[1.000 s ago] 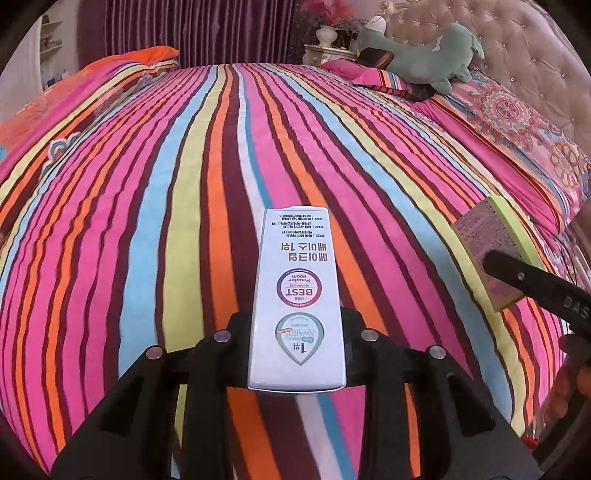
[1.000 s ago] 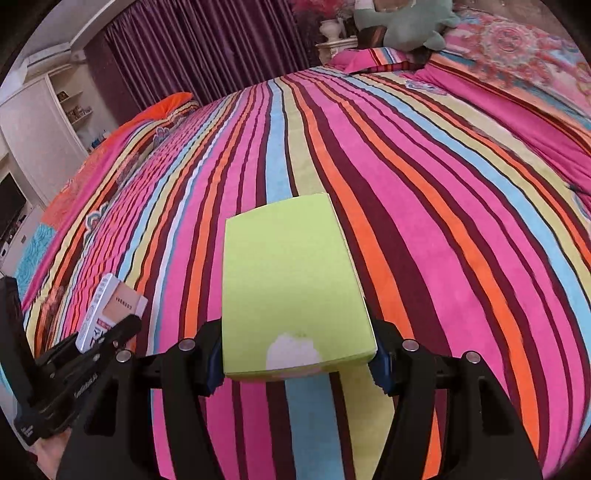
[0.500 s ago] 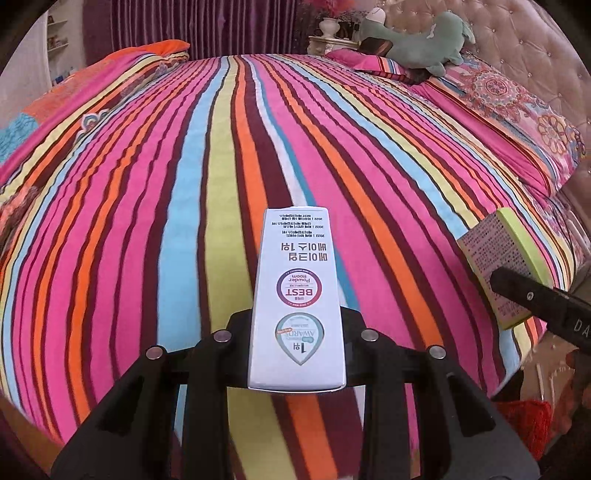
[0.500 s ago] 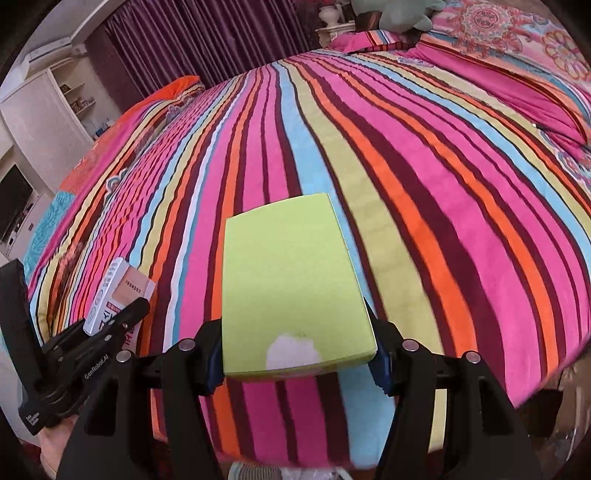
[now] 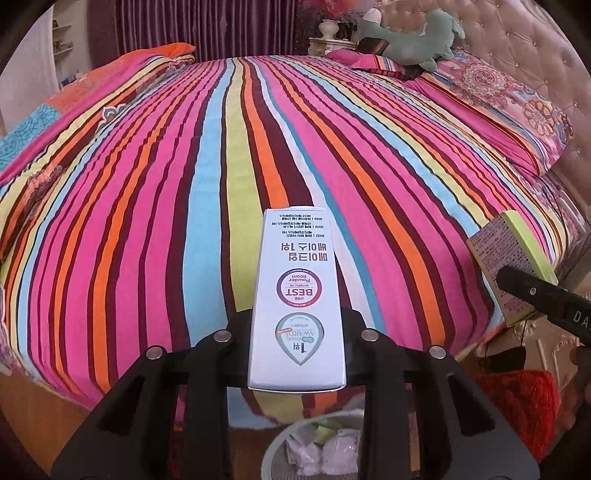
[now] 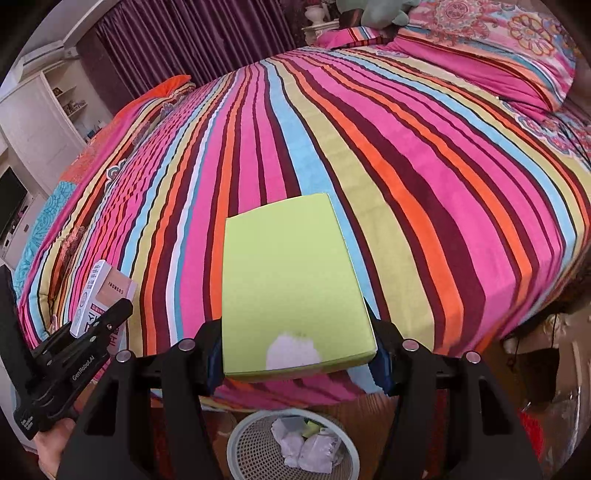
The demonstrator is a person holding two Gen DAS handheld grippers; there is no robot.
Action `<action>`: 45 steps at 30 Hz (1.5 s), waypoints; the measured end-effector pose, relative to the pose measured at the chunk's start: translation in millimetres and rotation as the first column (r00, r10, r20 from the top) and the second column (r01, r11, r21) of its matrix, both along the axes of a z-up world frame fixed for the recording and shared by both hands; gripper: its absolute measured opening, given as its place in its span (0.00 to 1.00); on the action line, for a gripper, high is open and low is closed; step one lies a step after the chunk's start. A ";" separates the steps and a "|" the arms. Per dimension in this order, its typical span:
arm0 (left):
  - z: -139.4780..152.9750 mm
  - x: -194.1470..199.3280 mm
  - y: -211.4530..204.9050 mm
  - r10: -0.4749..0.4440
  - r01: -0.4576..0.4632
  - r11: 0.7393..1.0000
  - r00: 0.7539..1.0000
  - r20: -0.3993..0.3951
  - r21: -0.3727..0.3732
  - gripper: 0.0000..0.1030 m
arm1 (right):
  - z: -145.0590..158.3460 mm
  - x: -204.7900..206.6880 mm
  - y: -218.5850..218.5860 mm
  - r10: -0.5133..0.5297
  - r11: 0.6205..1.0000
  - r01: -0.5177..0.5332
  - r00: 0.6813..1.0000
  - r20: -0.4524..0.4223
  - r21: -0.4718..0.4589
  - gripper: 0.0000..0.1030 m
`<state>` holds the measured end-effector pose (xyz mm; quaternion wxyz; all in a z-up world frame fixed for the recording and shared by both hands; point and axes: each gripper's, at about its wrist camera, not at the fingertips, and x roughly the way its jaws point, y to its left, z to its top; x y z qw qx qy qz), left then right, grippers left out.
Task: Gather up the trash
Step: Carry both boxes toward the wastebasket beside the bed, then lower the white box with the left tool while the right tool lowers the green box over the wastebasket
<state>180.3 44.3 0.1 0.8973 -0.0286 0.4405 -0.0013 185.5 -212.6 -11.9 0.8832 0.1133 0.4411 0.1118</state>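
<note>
Left wrist view: the left gripper (image 5: 297, 345) is clamped on a white carton (image 5: 297, 295) above the foot of the striped bed (image 5: 147, 221), with the wastebasket (image 5: 273, 448) just below — crumpled paper already lies inside, but its lower rim is cut off.

Right wrist view: the right gripper (image 6: 299, 354) grips a green box (image 6: 291, 280) over the same wastebasket (image 6: 240, 439). Both pieces remain to be dropped — the bin's depth is hard to judge.

wastebasket (image 5: 275, 452) cut off by bottom edge, rim partly behind gripper frame | crumpled trash (image 6: 314, 448) inside too small to identify | small print on white carton (image 5: 297, 291) unreadable | plush toy (image 6: 384, 11) cropped at top edge
</note>
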 end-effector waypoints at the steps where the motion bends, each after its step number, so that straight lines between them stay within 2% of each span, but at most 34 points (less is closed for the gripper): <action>1: -1.8 -5.7 -0.6 -0.003 0.003 1.000 1.000 -0.002 0.000 0.29 | -1.4 -4.0 -0.3 -0.003 1.000 0.003 1.000 -0.002 0.003 0.56; 6: -9.2 -30.2 -2.3 -0.011 0.011 1.000 1.000 -0.010 -0.012 0.29 | -8.5 -20.4 -0.7 -0.014 1.000 0.015 1.000 -0.021 0.028 0.56; 23: -23.9 -98.2 -10.2 -0.037 0.038 0.999 0.998 -0.041 0.009 0.29 | -18.0 -75.1 16.1 0.014 1.000 -0.014 0.999 -0.046 0.001 0.56; 25: -24.8 -104.0 -12.4 -0.047 0.046 0.999 0.997 -0.053 -0.010 0.29 | -19.8 -80.1 18.2 0.021 1.000 -0.021 0.998 -0.054 -0.002 0.56; 34: -51.9 -126.5 -29.8 -0.081 0.074 0.996 0.978 -0.191 -0.044 0.29 | -46.5 -101.7 25.4 0.052 0.999 -0.050 0.981 -0.188 0.012 0.56; 40: -71.0 -129.4 -33.1 -0.087 0.070 0.995 0.955 -0.284 -0.067 0.29 | -68.1 -110.1 28.1 0.076 0.997 -0.067 0.953 -0.293 0.041 0.56; 45: -82.0 -130.7 -40.8 -0.092 0.085 0.996 0.938 -0.334 -0.036 0.29 | -86.1 -110.6 25.2 0.072 0.996 -0.044 0.922 -0.381 0.083 0.56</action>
